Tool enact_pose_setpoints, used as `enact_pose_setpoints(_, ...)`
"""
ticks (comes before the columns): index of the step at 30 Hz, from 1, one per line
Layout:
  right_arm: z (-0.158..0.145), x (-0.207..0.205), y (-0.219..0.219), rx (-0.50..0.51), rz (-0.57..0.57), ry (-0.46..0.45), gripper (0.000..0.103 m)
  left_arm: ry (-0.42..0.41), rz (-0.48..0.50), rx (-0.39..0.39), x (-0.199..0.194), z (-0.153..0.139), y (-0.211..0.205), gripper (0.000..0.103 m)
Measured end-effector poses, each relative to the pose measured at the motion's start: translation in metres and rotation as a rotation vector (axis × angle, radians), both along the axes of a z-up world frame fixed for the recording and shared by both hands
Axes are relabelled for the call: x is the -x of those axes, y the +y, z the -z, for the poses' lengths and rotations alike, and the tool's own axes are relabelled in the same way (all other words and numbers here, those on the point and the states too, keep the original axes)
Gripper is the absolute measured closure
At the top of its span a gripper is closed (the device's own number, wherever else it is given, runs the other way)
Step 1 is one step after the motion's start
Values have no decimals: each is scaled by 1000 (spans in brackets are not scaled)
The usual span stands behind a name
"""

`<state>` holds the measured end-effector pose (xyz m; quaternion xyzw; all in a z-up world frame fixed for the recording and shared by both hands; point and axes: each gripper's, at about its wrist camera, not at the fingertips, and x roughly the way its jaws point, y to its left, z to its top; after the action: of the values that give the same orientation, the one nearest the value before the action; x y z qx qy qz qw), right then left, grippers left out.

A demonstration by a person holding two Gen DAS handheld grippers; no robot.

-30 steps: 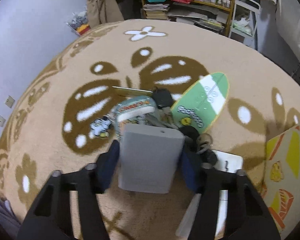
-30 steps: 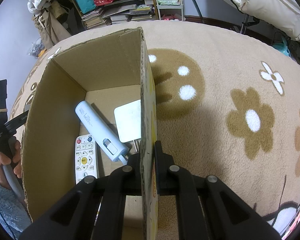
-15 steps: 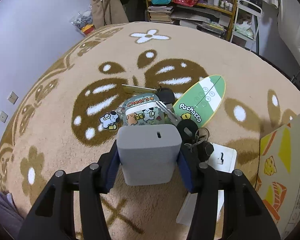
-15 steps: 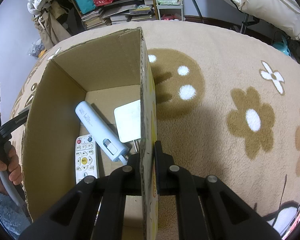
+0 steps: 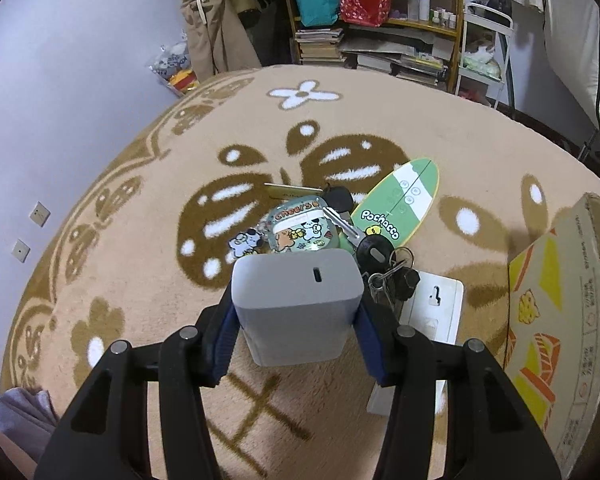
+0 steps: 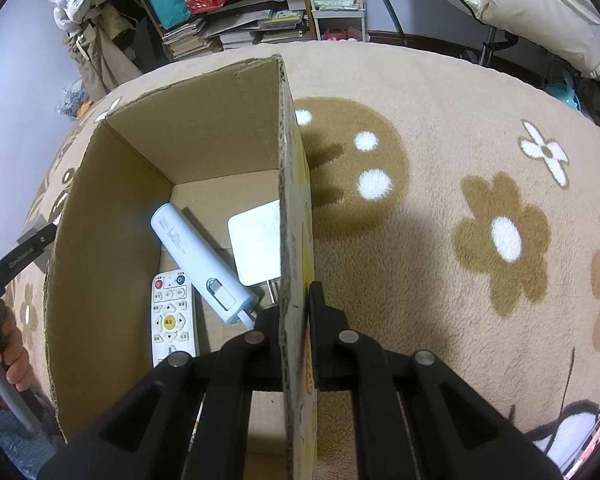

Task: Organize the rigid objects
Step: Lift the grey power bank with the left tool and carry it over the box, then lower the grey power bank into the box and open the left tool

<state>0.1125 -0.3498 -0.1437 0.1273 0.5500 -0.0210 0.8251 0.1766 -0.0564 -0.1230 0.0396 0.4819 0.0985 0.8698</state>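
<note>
My left gripper (image 5: 296, 316) is shut on a grey power bank (image 5: 296, 300) and holds it above the rug. Below it lies a pile: a cartoon earbud case (image 5: 302, 230), black keys (image 5: 380, 256), a green Pochacco board (image 5: 400, 200) and a white flat plate (image 5: 432, 304). The cardboard box (image 5: 556, 320) stands at the right edge. My right gripper (image 6: 296, 312) is shut on the box wall (image 6: 290, 200). Inside the box lie a pale blue cylinder (image 6: 200, 260), a white remote (image 6: 174, 316) and a white charger (image 6: 256, 248).
A patterned beige rug (image 6: 460, 160) covers the floor. Shelves with books and bags (image 5: 364, 20) stand at the back, with a white cart beside them. A person's hand (image 6: 0, 360) holds the other gripper's handle left of the box.
My left gripper has lifted the power bank up and away from the pile, and the view has pulled back. The right gripper and the box have stayed still.
</note>
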Motion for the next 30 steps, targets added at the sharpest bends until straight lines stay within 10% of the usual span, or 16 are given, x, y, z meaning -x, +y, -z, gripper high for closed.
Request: enact_pose_setpoints(30, 0, 0, 0, -1, 0, 0, 94, -213, 220, 133, 53, -126, -81, 52)
